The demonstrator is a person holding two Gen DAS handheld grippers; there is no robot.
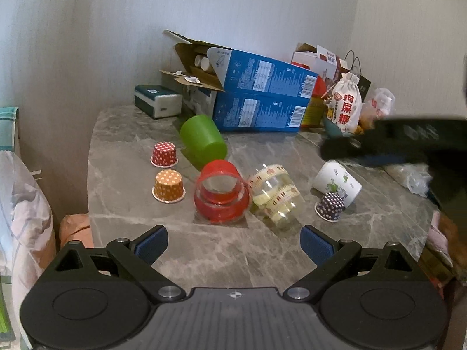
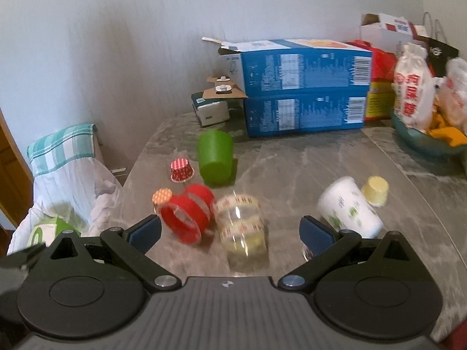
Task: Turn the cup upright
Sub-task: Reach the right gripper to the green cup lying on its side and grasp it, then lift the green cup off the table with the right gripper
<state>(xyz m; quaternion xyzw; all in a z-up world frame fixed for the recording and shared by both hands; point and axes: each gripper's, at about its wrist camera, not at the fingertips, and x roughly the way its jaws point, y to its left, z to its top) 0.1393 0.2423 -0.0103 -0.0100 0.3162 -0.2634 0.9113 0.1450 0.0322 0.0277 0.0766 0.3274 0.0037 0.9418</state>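
Observation:
Several cups lie on their sides on the grey marble table [image 1: 204,248]: a green cup [image 1: 203,140], a clear cup with red bands [image 1: 221,194], a clear cup with yellow patterned bands [image 1: 274,194] and a white printed cup [image 1: 337,181]. They also show in the right wrist view: green cup [image 2: 215,159], red-banded cup [image 2: 188,216], yellow-banded cup [image 2: 242,227], white cup [image 2: 348,207]. My left gripper [image 1: 233,245] is open and empty, short of the red-banded cup. My right gripper [image 2: 230,233] is open and empty, its jaws either side of the yellow-banded cup's near end.
Small paper baking cups stand upside down: red dotted [image 1: 164,153], orange dotted [image 1: 169,186], dark dotted [image 1: 331,206], yellow [image 2: 375,191]. Two stacked blue boxes [image 1: 262,99], a tissue box [image 1: 157,100], a white cloth bag [image 1: 346,106] and a snack bowl [image 2: 426,143] crowd the back. The table's left edge drops off beside laundry [image 2: 73,175].

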